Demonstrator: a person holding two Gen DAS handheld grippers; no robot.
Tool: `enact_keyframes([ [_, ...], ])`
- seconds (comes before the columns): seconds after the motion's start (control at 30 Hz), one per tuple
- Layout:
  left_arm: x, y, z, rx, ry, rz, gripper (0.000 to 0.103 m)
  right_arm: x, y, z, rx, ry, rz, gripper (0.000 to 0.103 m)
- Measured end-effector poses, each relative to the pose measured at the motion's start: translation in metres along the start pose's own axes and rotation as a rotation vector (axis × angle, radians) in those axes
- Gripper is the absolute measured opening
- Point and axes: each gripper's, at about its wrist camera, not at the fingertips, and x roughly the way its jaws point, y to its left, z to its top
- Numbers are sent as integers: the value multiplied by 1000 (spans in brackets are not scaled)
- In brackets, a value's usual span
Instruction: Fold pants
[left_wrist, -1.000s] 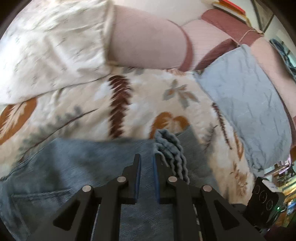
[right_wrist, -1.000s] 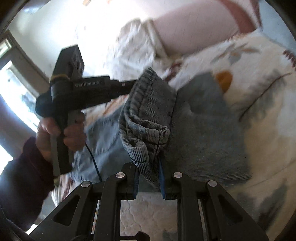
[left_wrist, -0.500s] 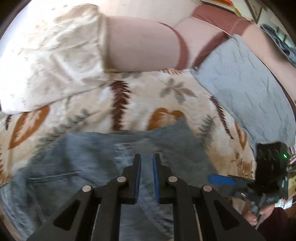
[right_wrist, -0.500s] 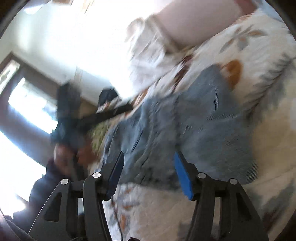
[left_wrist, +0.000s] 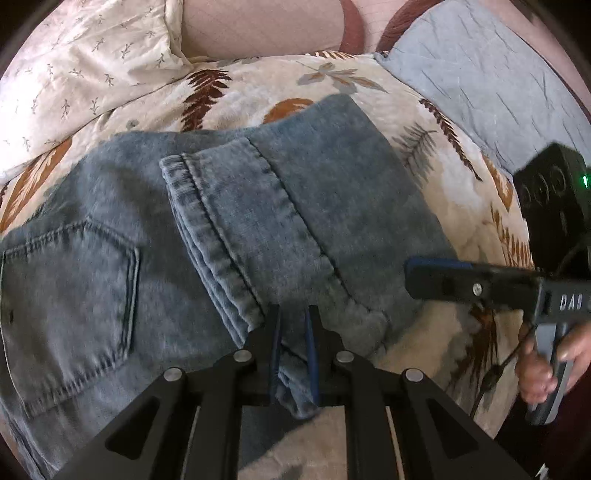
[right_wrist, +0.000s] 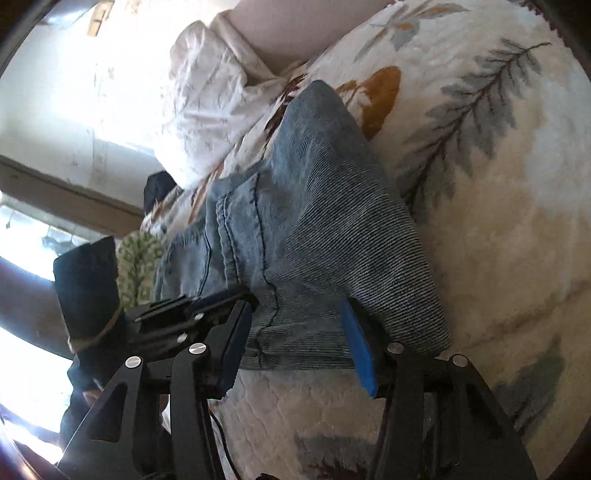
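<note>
Starting at the left, our left gripper (left_wrist: 293, 347) has its jaws nearly shut on a fold of the jeans (left_wrist: 258, 236); denim shows pinched between the blue pads at the near edge of the pile. Ahead of those fingers and to their left lies the seat with its back pocket (left_wrist: 70, 295), flat on the blanket (left_wrist: 461, 206). The legs are already doubled over it, their hem (left_wrist: 207, 206) lying across the seat just beyond the fingertips.

Moving right, our right gripper (right_wrist: 295, 350) is partly open and its jaws are closing. The folded edge of the jeans lies between the pads, but they do not press on it.

We judge one fold made and laid down. What seems left is releasing the left pinch, squaring the edges, and perhaps one more fold.
</note>
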Motion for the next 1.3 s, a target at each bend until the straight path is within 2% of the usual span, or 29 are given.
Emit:
enact_keyframes([
  [0.1,-1,-8,-7,36,-30,40,15,0,5,-6,-30,14,-25,50],
  [0.17,-4,-3,-6,-21,-54,35,14,4,10,-8,-61,10,-50,50],
  [0.23,-15,1,-10,-80,-112,40,15,4,15,-11,-92,-6,-78,50],
  [0.3,-32,-1,-19,-88,-187,114,16,-1,20,-14,-105,-37,-91,51],
  [0.33,-43,-1,-24,-89,-223,164,27,-5,23,-16,-106,-52,-95,53],
  [0.37,-54,2,-31,-100,-259,213,53,-9,28,-17,-122,-74,-91,55],
  [0.4,-71,6,-40,-127,-314,279,68,-11,34,-18,-143,-95,-82,55],
  [0.43,-85,10,-47,-151,-362,331,90,-17,44,-20,-179,-136,-76,55],
  [0.47,-103,14,-58,-178,-429,394,95,-24,49,-24,-203,-168,-82,55],
  [0.5,-118,18,-66,-184,-481,435,95,-27,57,-26,-226,-199,-90,55],
  [0.57,-138,25,-81,-173,-520,501,102,-30,73,-31,-265,-249,-103,56],
  [0.63,-151,37,-93,-193,-519,597,103,-28,91,-36,-304,-288,-111,56],
  [0.73,-166,64,-114,-248,-520,679,103,-19,115,-47,-400,-347,-161,56],
  [0.83,-174,95,-138,-347,-494,777,103,-10,129,-55,-485,-371,-209,56],
  [0.87,-176,105,-147,-394,-484,784,103,-6,132,-60,-512,-377,-236,61],
  [0.93,-179,132,-170,-515,-479,738,103,3,135,-63,-520,-334,-249,66],
  [1.0,-177,164,-189,-662,-450,661,103,14,139,-60,-505,-292,-229,66],
  [1.1,-169,189,-207,-801,-473,550,103,41,165,-47,-501,-208,-214,66],
  [1.23,-154,191,-203,-792,-466,484,102,83,232,-24,-602,-128,-188,66],
  [1.3,-150,186,-200,-782,-491,476,103,106,262,-13,-639,-81,-173,66],
])
